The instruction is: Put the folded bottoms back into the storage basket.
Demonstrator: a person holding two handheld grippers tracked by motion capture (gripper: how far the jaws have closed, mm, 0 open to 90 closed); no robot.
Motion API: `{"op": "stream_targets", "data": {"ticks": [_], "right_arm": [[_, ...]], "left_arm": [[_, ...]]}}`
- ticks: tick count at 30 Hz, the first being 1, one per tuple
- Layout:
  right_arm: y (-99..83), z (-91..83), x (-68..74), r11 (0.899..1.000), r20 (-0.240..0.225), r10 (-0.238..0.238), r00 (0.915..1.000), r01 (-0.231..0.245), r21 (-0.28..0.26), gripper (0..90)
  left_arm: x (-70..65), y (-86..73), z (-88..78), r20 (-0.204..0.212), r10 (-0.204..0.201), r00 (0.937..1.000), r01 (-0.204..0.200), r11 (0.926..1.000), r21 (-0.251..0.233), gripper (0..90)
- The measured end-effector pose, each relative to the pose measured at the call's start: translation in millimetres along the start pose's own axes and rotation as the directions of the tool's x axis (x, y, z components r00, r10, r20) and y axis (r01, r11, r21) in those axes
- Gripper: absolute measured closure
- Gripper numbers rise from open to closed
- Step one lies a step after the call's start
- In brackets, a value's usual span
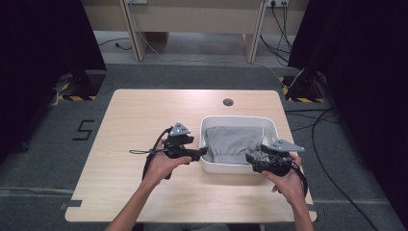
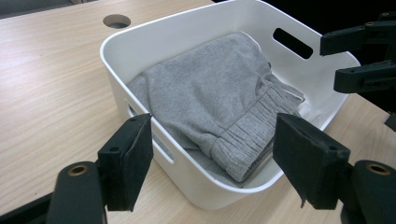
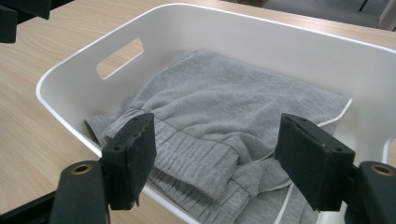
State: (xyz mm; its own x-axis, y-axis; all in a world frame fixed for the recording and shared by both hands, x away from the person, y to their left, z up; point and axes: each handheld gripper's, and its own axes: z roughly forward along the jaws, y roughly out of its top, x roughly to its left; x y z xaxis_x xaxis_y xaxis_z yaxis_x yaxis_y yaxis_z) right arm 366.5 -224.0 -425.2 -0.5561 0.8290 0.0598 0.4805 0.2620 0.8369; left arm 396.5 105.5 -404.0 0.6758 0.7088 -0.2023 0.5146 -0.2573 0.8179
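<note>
high view looks down from above; both gripper views face the white bin [image 1: 239, 166] closely.

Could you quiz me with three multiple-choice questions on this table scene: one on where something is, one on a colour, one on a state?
1. Where does the grey garment lie?
A. on the floor
B. inside the white tub
C. draped over the table edge

2. What colour is the tub?
A. white
B. blue
C. red

3. How do the jaws of the left gripper stand?
A. clamped on the garment
C. clamped on the tub's rim
B. open, holding nothing

Answers: 1 B, the cloth sits folded within the tub's walls. 2 A, its walls are plain white. 3 B, the pads stand apart with nothing pressed between them.
</note>
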Motion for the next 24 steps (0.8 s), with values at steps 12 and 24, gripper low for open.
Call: {"op": "stream_targets", "data": {"ticks": [12,24], "right_arm": [[-6.1,-16.2,10.0,1.000,0.003,-0.011,0.9999,0.011,-0.007,22.2],[-18.6,-33.8,14.9,1.000,-0.004,-0.014,0.9999,0.014,-0.017,22.3]], "left_arm": [[3.0,-15.4,-25.4,-0.008,0.008,0.9999,-0.008,0.9999,-0.007,25.5],[12.6,-35.7,-45.5,-0.043,-0.010,0.9990,0.009,0.9997,-0.024,24.5]]}}
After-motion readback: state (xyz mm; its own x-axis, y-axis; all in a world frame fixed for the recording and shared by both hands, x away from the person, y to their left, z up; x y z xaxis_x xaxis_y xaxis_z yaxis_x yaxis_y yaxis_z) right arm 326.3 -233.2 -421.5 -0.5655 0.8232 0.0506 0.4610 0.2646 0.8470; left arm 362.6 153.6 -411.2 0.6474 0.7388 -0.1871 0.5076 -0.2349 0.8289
